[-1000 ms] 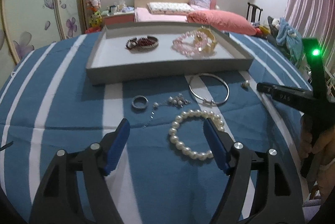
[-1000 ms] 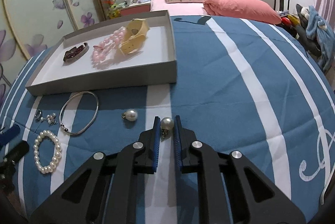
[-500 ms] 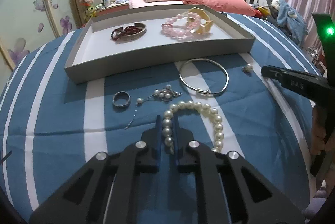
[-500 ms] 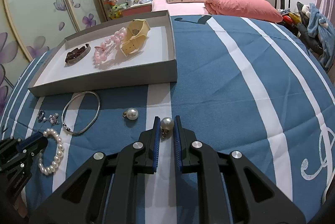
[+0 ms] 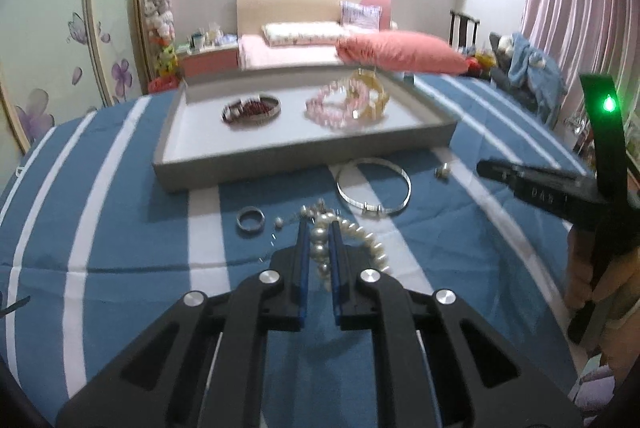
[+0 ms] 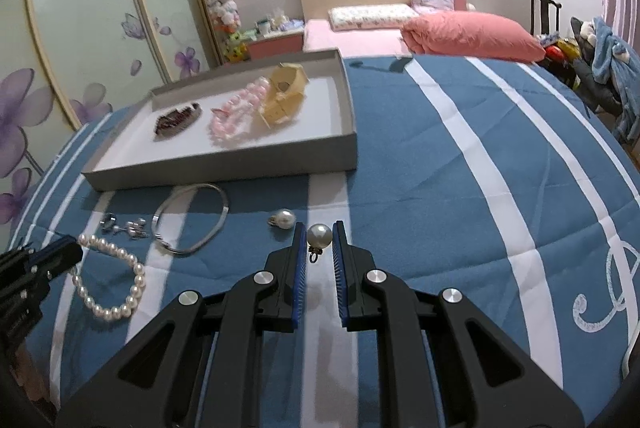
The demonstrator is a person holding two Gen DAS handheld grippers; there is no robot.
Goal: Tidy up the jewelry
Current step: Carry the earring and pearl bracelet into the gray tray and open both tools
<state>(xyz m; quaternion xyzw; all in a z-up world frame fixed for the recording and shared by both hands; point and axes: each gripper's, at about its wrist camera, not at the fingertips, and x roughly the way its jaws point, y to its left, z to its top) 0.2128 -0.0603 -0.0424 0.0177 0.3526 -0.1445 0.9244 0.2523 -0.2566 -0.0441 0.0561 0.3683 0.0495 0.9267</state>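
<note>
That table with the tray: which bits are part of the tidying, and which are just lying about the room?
Part of the job:
tray
pearl bracelet, held by left gripper
pearl pendant, held by right gripper
second pearl
bangle
ring
pink beads

Just lying about:
pink pillow
soft toys
blue clothes

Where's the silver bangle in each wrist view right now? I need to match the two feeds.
Left wrist: the silver bangle lies right of centre on the striped blue cloth, in front of the grey tray's near wall.
Right wrist: the silver bangle lies left of centre, below the tray's near wall.
Shared landmark: the grey tray.
</note>
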